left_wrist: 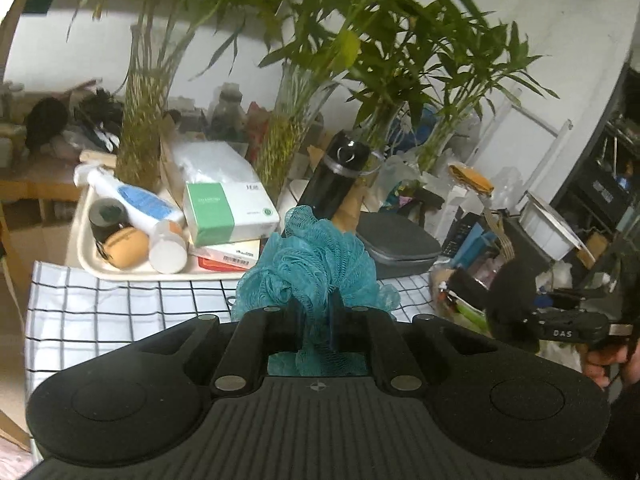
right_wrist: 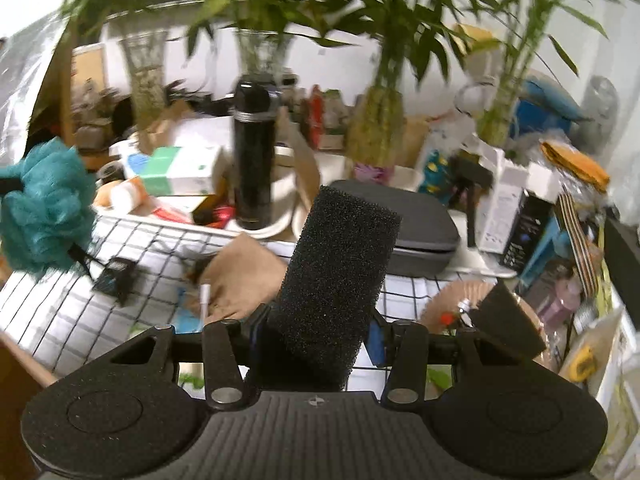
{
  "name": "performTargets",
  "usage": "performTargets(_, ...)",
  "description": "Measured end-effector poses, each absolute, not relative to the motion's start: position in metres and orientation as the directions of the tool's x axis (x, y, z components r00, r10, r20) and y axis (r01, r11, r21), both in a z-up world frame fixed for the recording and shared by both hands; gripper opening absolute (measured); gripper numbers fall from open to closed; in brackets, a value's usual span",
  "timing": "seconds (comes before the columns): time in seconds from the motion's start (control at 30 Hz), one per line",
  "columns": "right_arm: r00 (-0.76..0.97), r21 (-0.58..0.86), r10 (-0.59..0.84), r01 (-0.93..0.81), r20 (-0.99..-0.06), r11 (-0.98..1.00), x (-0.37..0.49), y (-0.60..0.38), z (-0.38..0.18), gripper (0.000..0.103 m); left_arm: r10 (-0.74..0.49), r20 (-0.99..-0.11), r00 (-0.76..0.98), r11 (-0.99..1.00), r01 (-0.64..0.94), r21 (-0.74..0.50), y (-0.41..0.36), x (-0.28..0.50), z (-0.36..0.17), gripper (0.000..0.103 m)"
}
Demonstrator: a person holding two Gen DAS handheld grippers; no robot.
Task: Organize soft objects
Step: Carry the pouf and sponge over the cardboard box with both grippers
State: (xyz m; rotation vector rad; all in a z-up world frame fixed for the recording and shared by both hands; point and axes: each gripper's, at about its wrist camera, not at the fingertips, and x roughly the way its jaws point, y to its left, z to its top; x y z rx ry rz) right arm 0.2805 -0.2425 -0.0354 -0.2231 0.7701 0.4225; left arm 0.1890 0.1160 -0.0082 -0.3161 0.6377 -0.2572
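A teal mesh bath puff (left_wrist: pixel 312 264) is pinched between the blue pads of my left gripper (left_wrist: pixel 316 314), which is shut on it and holds it above the checked cloth (left_wrist: pixel 100 308). The right wrist view shows the same puff (right_wrist: pixel 44 208) at the far left, in the air. My right gripper (right_wrist: pixel 320 330) is shut on a black foam sponge block (right_wrist: pixel 340 272) that stands upright between its jaws. In the left wrist view that sponge (left_wrist: pixel 512 292) shows as a dark blurred lump at the right, with a person's hand (left_wrist: pixel 604 360) behind it.
A cream tray (left_wrist: pixel 86 264) holds bottles and boxes at the back left. A black flask (right_wrist: pixel 254 160), a grey zip case (right_wrist: pixel 424 232) and glass vases of bamboo (right_wrist: pixel 376 128) crowd the back. A brown paper bag (right_wrist: pixel 240 272) and a small dark box (right_wrist: pixel 116 276) lie on the cloth.
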Motion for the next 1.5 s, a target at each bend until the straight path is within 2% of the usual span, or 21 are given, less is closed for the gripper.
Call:
performTargets(0.37,0.617,0.029,0.379,-0.500,-0.690,0.866,0.235,-0.243,0.016,0.050,-0.326,-0.516,0.792,0.938,0.202,-0.283,0.085,0.140,0.035,0.011)
performTargets(0.67,0.572,0.077,0.428,-0.536,-0.700,0.841,0.197,-0.241,0.023,0.050,-0.348,-0.511,0.786,0.935,0.249,-0.253,0.064,0.098,0.055,0.011)
performTargets(1.27,0.475,0.123,0.474,-0.598,-0.742,0.792,0.142,-0.227,0.008,0.051,-0.388,-0.623,0.679,0.921,0.275,-0.274,0.036,0.061,0.015,0.011)
performTargets(1.47,0.437,0.146,0.486,-0.611,-0.757,0.778,0.132,-0.224,0.003,0.051,-0.380,-0.654,0.655,0.924,0.233,-0.304,0.033,0.057,-0.003,0.022)
performTargets(1.5,0.434,0.148,0.485,-0.611,-0.759,0.778,0.130,-0.224,0.002,0.051,-0.365,-0.656,0.660,0.930,0.223,-0.293,0.033,0.054,-0.003,0.029)
